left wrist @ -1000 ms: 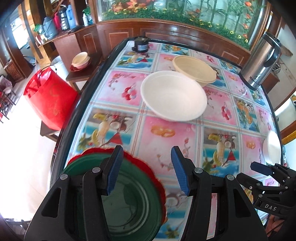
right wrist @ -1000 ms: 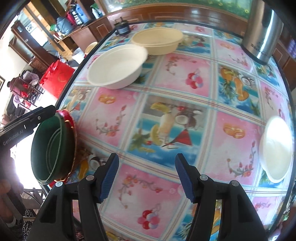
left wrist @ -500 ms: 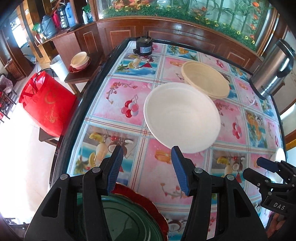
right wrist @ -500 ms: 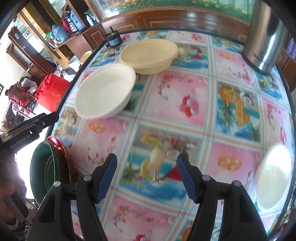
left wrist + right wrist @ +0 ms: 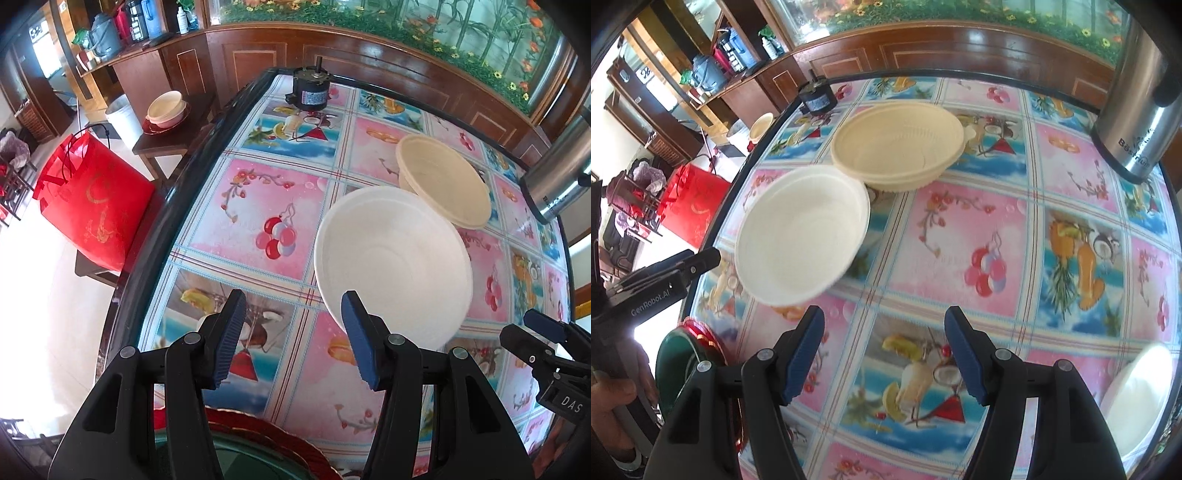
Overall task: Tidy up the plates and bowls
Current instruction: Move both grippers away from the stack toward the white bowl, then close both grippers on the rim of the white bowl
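Fruit-patterned oilcloth covers the tabletop point(image 5: 258, 206) I am working over, with dark wood panelling behind it. Nearest me, my left gripper point(image 5: 291, 338) has its jaws spread wide and empty above a green bowl point(image 5: 674, 363) stacked on a red plate point(image 5: 266, 434) at the near edge. My right gripper point(image 5: 884, 354) is likewise wide apart, holding nothing. A small white plate point(image 5: 1137, 398) lies at the right edge. Further out sits a white bowl point(image 5: 393, 266), its far rim just touching a cream bowl point(image 5: 443, 184). Beyond them stand a steel kettle point(image 5: 1137, 107) and a small black motor point(image 5: 310, 90).
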`<state>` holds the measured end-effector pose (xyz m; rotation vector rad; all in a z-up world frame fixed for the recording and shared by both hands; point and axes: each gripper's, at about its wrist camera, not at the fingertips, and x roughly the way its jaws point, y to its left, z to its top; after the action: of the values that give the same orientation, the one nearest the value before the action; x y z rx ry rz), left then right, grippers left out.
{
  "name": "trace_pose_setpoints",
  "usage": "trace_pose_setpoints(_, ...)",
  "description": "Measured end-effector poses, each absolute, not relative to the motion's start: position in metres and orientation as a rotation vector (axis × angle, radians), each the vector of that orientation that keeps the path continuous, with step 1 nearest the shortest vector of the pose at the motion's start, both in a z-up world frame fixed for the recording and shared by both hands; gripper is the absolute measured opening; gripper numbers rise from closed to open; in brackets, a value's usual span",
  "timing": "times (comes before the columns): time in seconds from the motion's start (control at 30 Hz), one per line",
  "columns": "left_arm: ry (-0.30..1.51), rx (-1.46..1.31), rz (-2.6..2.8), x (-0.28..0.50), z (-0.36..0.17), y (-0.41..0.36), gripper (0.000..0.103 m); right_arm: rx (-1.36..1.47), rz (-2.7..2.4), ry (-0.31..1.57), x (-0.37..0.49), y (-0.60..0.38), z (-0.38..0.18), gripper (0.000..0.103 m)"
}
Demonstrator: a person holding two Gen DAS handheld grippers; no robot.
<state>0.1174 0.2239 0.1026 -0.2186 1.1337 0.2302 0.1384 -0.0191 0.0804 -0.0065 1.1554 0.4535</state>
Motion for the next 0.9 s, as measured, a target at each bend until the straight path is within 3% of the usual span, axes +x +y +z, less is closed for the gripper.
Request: trace_pose_setpoints(0.9,1.245,-0.271,0.205,0.171,0.059,0.226,0.054,-0.051,0.482,1.188,0.195,0.023,0.054,0.068)
